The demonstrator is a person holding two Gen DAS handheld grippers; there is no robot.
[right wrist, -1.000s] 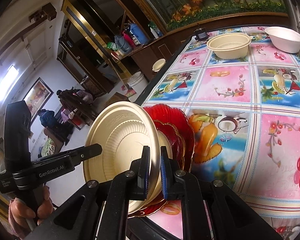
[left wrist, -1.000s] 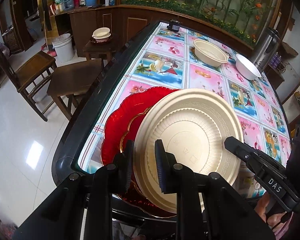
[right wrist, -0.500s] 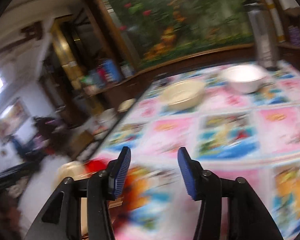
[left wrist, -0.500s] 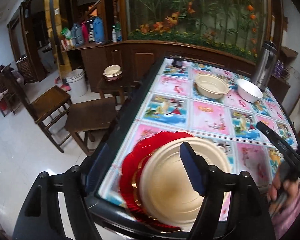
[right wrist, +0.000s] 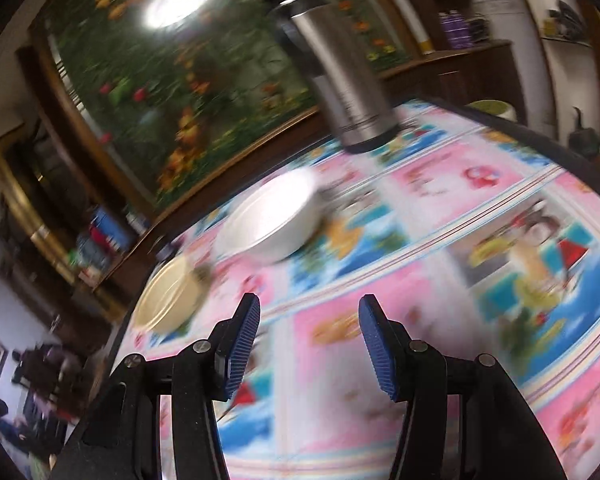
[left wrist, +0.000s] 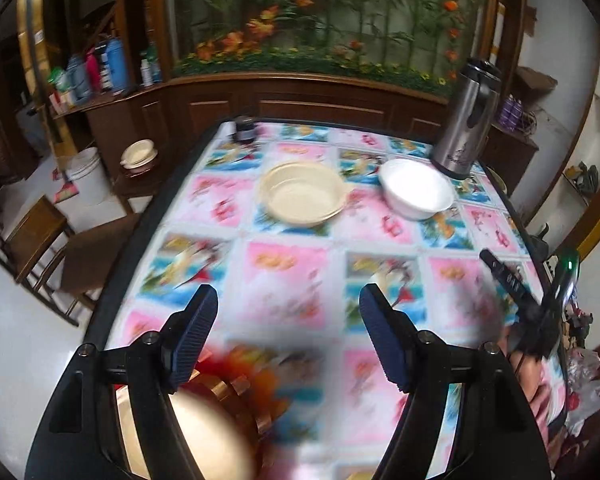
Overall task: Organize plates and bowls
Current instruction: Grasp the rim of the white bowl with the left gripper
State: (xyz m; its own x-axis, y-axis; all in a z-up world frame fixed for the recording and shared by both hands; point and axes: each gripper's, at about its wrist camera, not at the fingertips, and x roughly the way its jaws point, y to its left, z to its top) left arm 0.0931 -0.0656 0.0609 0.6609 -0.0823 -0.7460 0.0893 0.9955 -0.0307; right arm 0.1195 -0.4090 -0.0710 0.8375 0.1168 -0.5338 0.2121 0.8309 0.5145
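Observation:
A cream bowl (left wrist: 302, 198) and a white bowl (left wrist: 416, 188) stand side by side at the far end of the table. Both also show, blurred, in the right wrist view: the cream bowl (right wrist: 170, 300) and the white bowl (right wrist: 272, 220). A cream plate (left wrist: 196, 436) lies on a red plate (left wrist: 260, 376) at the near left table edge, blurred, below my left gripper (left wrist: 286, 334), which is open and empty. My right gripper (right wrist: 308, 340) is open and empty above the tablecloth, facing the bowls; it appears from outside in the left wrist view (left wrist: 516, 284).
A steel thermos jug (left wrist: 466, 120) stands at the far right corner, behind the white bowl. A small dark jar (left wrist: 245, 130) sits at the far left corner. Wooden chairs (left wrist: 40, 236) and a white bucket (left wrist: 88, 176) stand left of the table (left wrist: 284, 280).
Both grippers let go of the cream plate, which now lies on the red plate. Both opened, rose and swung toward the far bowls.

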